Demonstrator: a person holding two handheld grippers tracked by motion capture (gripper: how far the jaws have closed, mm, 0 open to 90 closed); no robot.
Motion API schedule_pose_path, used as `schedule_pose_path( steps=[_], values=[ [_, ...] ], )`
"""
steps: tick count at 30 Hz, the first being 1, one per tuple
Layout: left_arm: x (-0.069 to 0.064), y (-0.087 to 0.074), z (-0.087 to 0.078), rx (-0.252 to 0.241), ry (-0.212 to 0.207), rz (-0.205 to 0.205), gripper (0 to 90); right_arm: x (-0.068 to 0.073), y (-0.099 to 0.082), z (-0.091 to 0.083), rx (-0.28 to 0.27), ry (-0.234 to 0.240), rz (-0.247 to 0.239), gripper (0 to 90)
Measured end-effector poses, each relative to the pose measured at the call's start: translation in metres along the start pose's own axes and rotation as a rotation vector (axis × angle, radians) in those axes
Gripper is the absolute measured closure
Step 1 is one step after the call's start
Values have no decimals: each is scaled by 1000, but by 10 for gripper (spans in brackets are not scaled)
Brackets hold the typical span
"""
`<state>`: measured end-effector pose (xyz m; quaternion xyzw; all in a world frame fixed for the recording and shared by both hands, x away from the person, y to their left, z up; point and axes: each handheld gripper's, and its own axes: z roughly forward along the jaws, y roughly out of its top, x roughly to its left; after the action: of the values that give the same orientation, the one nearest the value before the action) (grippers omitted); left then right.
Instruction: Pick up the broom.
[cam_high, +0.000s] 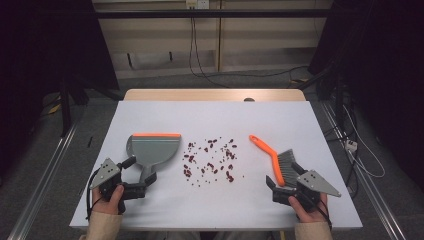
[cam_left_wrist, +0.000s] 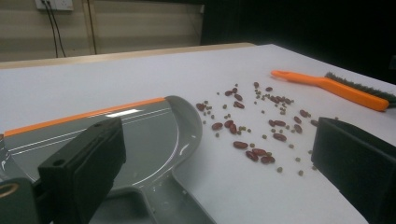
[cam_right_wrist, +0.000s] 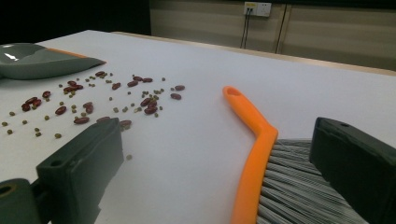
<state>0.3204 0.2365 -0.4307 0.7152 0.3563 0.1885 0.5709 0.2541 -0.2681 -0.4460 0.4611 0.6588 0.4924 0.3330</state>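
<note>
Your left gripper (cam_high: 141, 189) has its jaws apart around the dustpan (cam_high: 152, 149) handle, not pressing it yet. Your right gripper (cam_high: 274, 189) is also apart, beside the brush (cam_high: 274, 159) bristles. Both tools look like light, stiff plastic and a little smooth. Take the brush on its orange handle, because the bristles are soft. The beans (cam_high: 210, 161) lie between the tools and will probably roll easily.

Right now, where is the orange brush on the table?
In the high view the orange brush lies on the white table's right side, just right of the scattered beans, its bristles right in front of the open right gripper.
</note>
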Motion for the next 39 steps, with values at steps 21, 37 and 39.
schedule_pose_path(
  steps=[21,37,39],
  values=[
    [3,-1,2,6,-7,-2,29,-29,31,35,153,-34,84,78],
    [5,0,0,2,-5,-3,29,-56,36,93,375,-19,65,424],
    [5,0,0,3,-5,-4,29,-58,35,96,381,-14,85,442]
  ],
)
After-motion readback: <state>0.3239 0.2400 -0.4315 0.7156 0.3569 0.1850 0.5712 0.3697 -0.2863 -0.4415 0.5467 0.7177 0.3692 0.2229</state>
